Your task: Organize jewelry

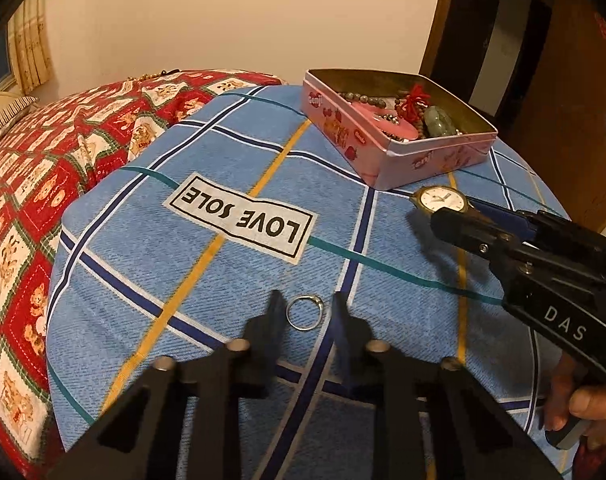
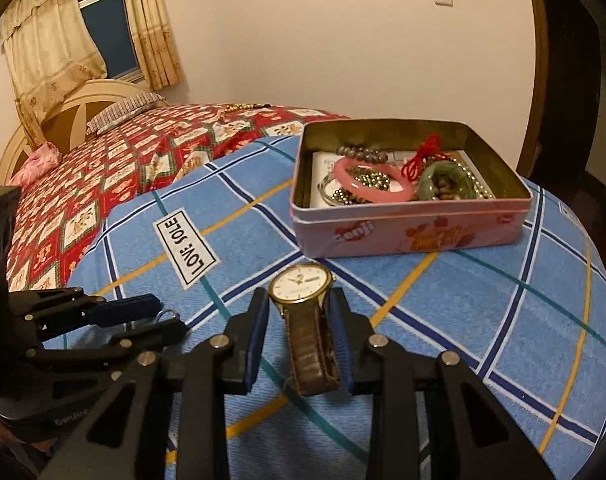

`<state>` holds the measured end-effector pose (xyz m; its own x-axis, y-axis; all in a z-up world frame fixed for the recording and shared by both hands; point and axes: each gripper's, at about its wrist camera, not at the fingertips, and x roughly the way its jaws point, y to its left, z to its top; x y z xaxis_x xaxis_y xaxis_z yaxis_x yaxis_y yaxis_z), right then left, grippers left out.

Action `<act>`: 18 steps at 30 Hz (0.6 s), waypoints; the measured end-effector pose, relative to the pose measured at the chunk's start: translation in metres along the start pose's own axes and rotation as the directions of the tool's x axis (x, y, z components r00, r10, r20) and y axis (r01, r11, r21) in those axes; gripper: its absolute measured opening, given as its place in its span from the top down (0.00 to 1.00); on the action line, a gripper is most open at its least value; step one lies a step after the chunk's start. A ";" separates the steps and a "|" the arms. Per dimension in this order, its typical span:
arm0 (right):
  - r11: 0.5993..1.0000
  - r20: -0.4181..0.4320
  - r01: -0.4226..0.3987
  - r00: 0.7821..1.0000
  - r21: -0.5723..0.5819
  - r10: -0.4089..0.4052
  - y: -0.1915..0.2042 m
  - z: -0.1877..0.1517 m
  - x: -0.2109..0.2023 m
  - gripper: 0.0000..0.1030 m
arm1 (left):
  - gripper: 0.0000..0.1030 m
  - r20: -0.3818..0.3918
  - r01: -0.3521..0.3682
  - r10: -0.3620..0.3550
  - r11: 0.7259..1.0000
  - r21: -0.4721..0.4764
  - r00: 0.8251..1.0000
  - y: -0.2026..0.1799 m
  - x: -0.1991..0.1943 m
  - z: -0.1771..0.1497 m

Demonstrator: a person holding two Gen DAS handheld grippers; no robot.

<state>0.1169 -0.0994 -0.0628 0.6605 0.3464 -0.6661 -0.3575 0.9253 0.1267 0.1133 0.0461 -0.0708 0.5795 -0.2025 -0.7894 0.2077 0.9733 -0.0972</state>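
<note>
Blue cloth [image 1: 231,288]: checked, with a "LOVE SOLE" label, spread over the near end of a bed.
Ring [image 1: 304,311]: silver, lying flat on the cloth between the left gripper's fingers.
Left gripper [image 1: 306,304]: fingers close on either side of the ring; whether the pads press it cannot be told.
Watch [image 2: 303,312]: gold case, white dial, brown leather strap, lying on the cloth just near of the tin.
Right gripper [image 2: 299,328]: blue pads pinching the watch at the strap, just below the case.
Tin [image 2: 407,232]: pink, lid off, at the far right; holds a pink bangle [image 2: 367,186], bead strings, red cord and a green stone.
</note>
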 end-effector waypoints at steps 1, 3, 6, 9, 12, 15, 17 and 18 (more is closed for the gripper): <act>1.000 0.001 0.000 1.000 0.004 0.000 -0.001 0.000 0.000 0.67 | 0.82 -0.001 0.005 -0.005 1.000 0.008 1.000 -0.001 0.000 0.000; 1.000 0.002 0.000 1.000 0.012 0.000 -0.002 0.000 0.000 0.67 | 0.82 0.000 0.008 -0.008 0.999 0.035 1.000 -0.006 0.000 -0.001; 1.000 0.007 -0.001 1.000 0.026 0.001 -0.004 0.000 -0.001 0.69 | 0.82 0.018 0.002 -0.003 0.998 0.063 1.000 -0.013 -0.005 -0.004; 0.999 0.038 0.001 0.999 0.033 -0.002 -0.006 -0.001 -0.007 0.71 | 0.82 0.104 -0.007 -0.002 0.996 0.088 0.995 -0.020 -0.021 -0.005; 0.999 0.084 0.034 0.996 0.021 -0.035 -0.005 0.000 -0.014 0.71 | 0.82 0.199 -0.006 -0.014 0.995 0.099 0.980 -0.023 -0.039 -0.006; 0.998 0.122 0.056 0.991 0.022 -0.058 -0.006 0.002 -0.020 0.72 | 0.82 0.292 -0.008 -0.015 0.997 0.078 0.956 -0.022 -0.052 -0.003; 0.997 0.147 0.066 0.987 0.029 -0.070 -0.007 0.002 -0.024 0.73 | 0.82 0.344 0.015 -0.035 0.998 0.060 0.938 -0.021 -0.059 -0.002; 0.997 0.158 0.069 0.985 0.033 -0.073 -0.008 0.003 -0.025 0.73 | 0.82 0.366 0.017 -0.038 0.998 0.058 0.930 -0.021 -0.062 -0.002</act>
<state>0.1050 -0.1153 -0.0446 0.7807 0.2980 -0.5492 -0.2895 0.9514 0.1047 0.0717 0.0382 -0.0209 0.8193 -0.2642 -0.5088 0.2632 0.9618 -0.0756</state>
